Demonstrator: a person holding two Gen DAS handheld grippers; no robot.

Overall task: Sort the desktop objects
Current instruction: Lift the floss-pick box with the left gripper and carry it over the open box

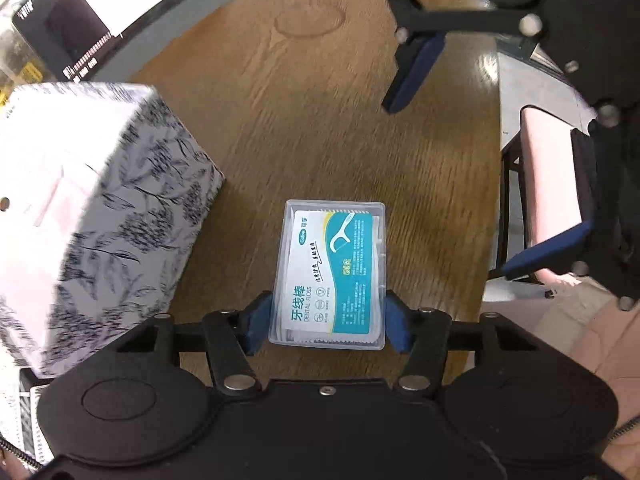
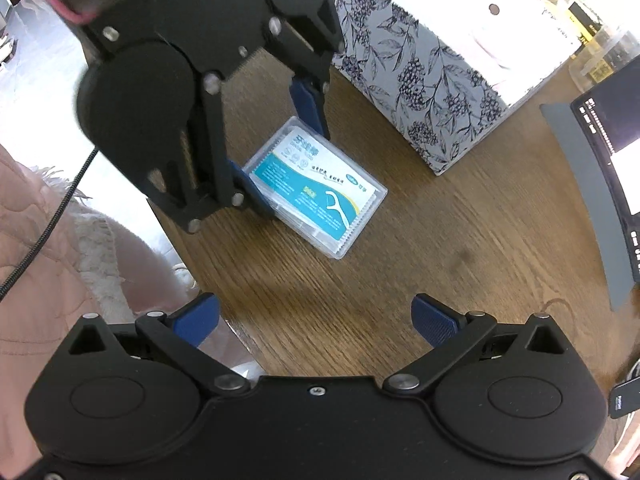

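Clear floss-pick box [image 1: 329,274] w/ teal label, left gripper [image 1: 327,322] clamping it, right gripper [image 2: 316,322] wide, empty

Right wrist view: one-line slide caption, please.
Left tongs grip the dental floss box beside the floral box; right tongs open.

This looks like a desk in a home or small office. The wooden desktop [image 1: 320,120] carries a computer monitor [image 1: 92,16] with a window lit on its dark screen, and a floral-patterned box [image 2: 432,80] sits close by. Off the desk's edge stands a pink-seated chair [image 1: 552,184] on a pale floor. A blurred red object behind the box could be a gadget.
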